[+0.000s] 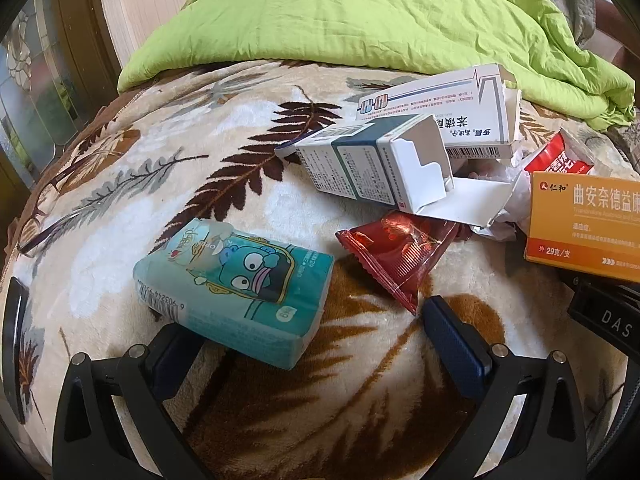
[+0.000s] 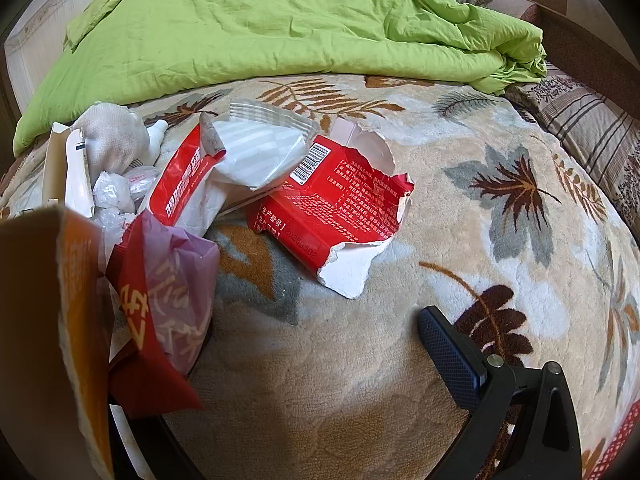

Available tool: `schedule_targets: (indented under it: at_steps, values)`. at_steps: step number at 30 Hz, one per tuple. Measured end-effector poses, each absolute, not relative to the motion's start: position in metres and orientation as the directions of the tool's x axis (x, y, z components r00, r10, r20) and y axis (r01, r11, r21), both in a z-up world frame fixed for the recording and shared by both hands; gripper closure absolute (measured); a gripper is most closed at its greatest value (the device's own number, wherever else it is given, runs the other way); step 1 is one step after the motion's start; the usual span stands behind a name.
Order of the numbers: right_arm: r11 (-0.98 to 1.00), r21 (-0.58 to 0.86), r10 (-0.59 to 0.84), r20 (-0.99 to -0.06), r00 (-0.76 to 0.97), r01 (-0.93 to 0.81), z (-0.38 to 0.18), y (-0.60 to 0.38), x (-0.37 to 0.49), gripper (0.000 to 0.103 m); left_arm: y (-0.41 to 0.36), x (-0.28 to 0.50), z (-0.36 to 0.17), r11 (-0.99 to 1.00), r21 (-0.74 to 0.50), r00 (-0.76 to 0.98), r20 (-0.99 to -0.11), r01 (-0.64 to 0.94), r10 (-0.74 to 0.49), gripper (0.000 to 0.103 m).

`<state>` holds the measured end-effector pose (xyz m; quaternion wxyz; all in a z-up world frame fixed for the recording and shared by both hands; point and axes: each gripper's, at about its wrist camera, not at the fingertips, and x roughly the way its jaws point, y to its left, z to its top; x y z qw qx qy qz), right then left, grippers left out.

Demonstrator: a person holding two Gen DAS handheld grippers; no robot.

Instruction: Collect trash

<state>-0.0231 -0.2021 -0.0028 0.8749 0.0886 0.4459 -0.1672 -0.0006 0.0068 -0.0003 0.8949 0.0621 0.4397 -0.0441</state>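
Observation:
Trash lies on a leaf-patterned blanket (image 1: 240, 128). My left gripper (image 1: 312, 344) is open, and a teal cartoon tissue pack (image 1: 236, 288) rests over its left fingertip. Just beyond its right finger (image 1: 452, 344) lies a red wrapper (image 1: 396, 252). Farther off are a white-and-blue carton (image 1: 360, 160), a long white box (image 1: 436, 108) and an orange box (image 1: 584, 228). My right gripper (image 2: 312, 344) stands open over bare blanket; the orange box (image 2: 48, 320) and a red-pink wrapper (image 2: 168, 280) hide its left finger. A torn red box (image 2: 336, 216) and a red-white pouch (image 2: 240, 160) lie ahead of it.
A crumpled green quilt (image 1: 360, 20) covers the far side of the bed. Glasses (image 1: 52, 208) and a dark flat object (image 1: 14, 340) lie at the left edge. A white knitted thing (image 2: 112, 140), a small white bottle (image 2: 156, 136) and crumpled plastic (image 2: 112, 196) sit far left.

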Motion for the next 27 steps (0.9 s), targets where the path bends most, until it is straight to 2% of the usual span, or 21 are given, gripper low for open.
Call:
schedule_targets:
  at_steps: [27]
  values:
    - [0.928, 0.006, -0.214, -0.810, 0.546, 0.372, -0.0029, -0.2017, -0.0226, 0.000, 0.0095, 0.0008, 0.0000, 0.991, 0.047, 0.600, -0.799, 0.126, -0.039, 0.000]
